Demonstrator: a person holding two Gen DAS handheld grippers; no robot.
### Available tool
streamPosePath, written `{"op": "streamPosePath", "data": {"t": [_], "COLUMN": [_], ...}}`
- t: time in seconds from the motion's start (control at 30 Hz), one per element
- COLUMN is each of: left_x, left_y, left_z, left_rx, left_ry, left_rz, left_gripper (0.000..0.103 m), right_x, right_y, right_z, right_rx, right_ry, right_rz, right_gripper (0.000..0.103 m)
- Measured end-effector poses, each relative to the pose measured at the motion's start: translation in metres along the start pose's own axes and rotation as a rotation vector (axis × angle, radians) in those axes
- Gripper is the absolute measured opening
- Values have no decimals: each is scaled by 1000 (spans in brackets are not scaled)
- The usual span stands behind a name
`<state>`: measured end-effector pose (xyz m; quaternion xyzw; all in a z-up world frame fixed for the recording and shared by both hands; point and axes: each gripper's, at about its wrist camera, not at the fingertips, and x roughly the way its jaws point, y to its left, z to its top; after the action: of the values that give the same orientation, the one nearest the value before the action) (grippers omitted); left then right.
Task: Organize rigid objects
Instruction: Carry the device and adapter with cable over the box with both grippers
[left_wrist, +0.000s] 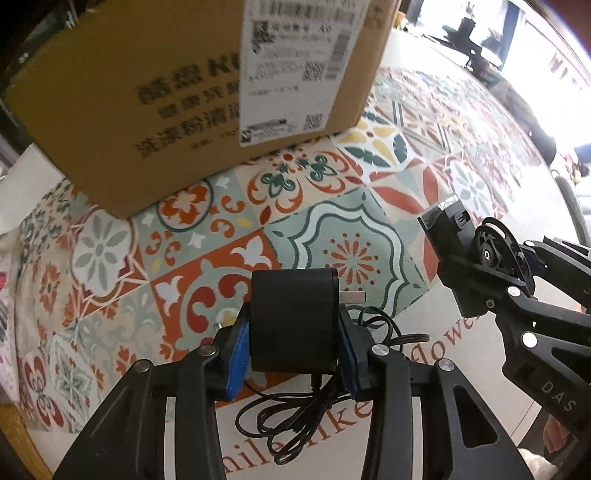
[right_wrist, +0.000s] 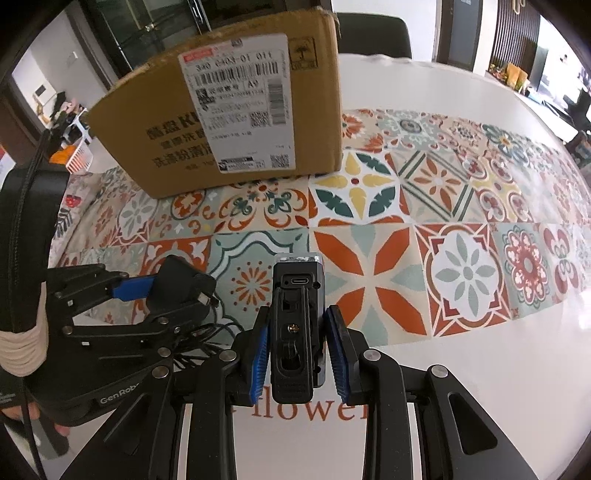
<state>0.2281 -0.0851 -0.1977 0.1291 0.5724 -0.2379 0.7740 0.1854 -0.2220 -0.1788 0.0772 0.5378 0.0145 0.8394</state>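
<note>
- Left gripper (left_wrist: 291, 328): its blue pads are closed on a black, rounded plastic power adapter (left_wrist: 293, 317) with metal prongs on one side. The adapter's thin black cable (left_wrist: 295, 413) trails in loose loops below it, down to the table.
- Right gripper (right_wrist: 297, 339): its jaws are clamped on a small black rectangular device with a port in its end face (right_wrist: 295, 325), held end-up.
- Position: both items sit over the near edge of the white round table (right_wrist: 461, 369), above the patterned tile-print runner (right_wrist: 369, 280) that crosses it.
- Step in hand, as judged: both objects are gripped and ready to carry; neither is placed yet.
- Destination, as judged: the brown cardboard box with a white shipping label (right_wrist: 236, 110), standing at the far left part of the table, well apart from both grippers. Its opening is not visible in either view.
- Next move calls for lifting clear over the box's wall, with the grippers kept apart.
- Obstruction: the dangling cable may snag on the left gripper or drag on the runner.
- Surroundings: a dark chair back (right_wrist: 373, 33) stands beyond the table.
</note>
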Motion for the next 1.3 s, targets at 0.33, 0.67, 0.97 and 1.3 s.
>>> {"op": "streamPosePath", "data": {"t": [0.33, 0.67, 0.97, 1.3], "left_x": [-54, -81, -124, -162], "left_y": [25, 18, 23, 32], "left_z": [-12, 8, 19, 41], "left_rx": [-83, -134, -158, -181], "left_ry": [-103, -210, -336, -456], "left_rz": [17, 75, 113, 135], "left_gripper": [40, 40, 41, 41], "right_x": [-31, -61, -91, -121], "right_y": [12, 28, 40, 53], "right_z": [9, 25, 44, 71], "right_rx": [-48, -100, -135, -175], "right_ry": [-81, -170, -276, -387], "right_rz": [-7, -1, 18, 37], "right_gripper": [30, 30, 30, 30]}}
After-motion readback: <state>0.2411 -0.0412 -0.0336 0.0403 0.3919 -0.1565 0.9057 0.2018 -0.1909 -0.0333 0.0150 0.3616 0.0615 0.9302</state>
